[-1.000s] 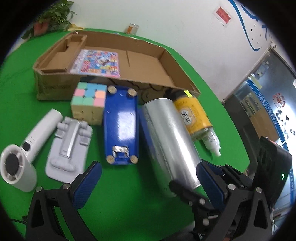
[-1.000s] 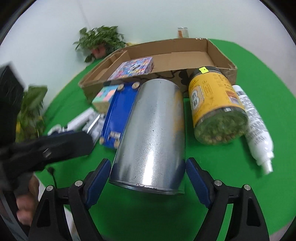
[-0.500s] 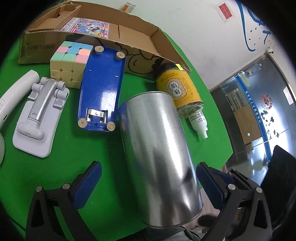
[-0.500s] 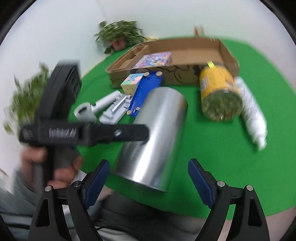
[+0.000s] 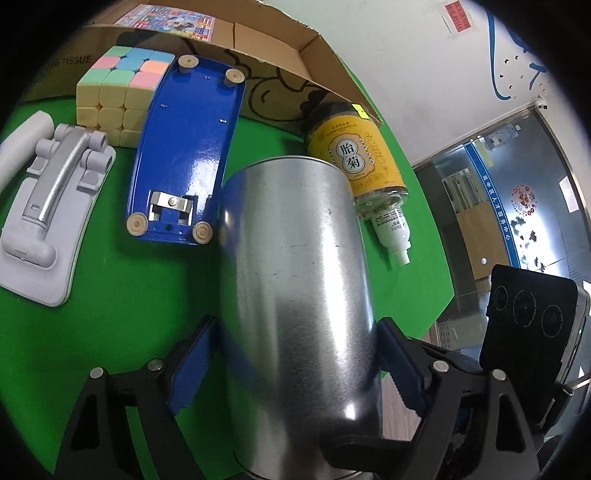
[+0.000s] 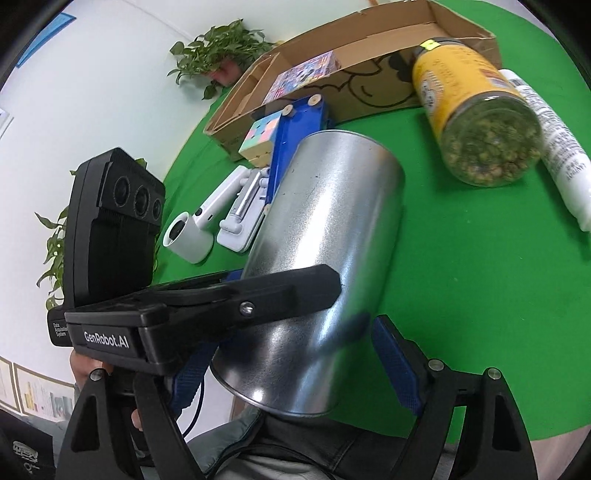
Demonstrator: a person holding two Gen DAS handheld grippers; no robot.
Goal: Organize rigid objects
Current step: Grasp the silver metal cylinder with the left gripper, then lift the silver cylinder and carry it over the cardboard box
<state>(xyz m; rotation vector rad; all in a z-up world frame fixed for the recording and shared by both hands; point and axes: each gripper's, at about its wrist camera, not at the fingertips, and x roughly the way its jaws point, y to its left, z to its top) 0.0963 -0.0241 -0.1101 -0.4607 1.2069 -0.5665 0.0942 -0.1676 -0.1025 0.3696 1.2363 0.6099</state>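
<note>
Your left tool (image 5: 297,363) pinches the smooth, tall silver metal can (image 5: 299,295), lifted over the near edge of the green counter (image 5: 122,295); your right tool (image 6: 291,373) stands spread around it; loosen, and it may slip and fall.

Silver can (image 5: 299,295) now lifted, left claw (image 5: 295,369) newly clamped around it.

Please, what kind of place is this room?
Probably an office or lab set up for recording, not a home: a round table under a green cloth, a glass door with a printed blue band, and wall notices.
</note>
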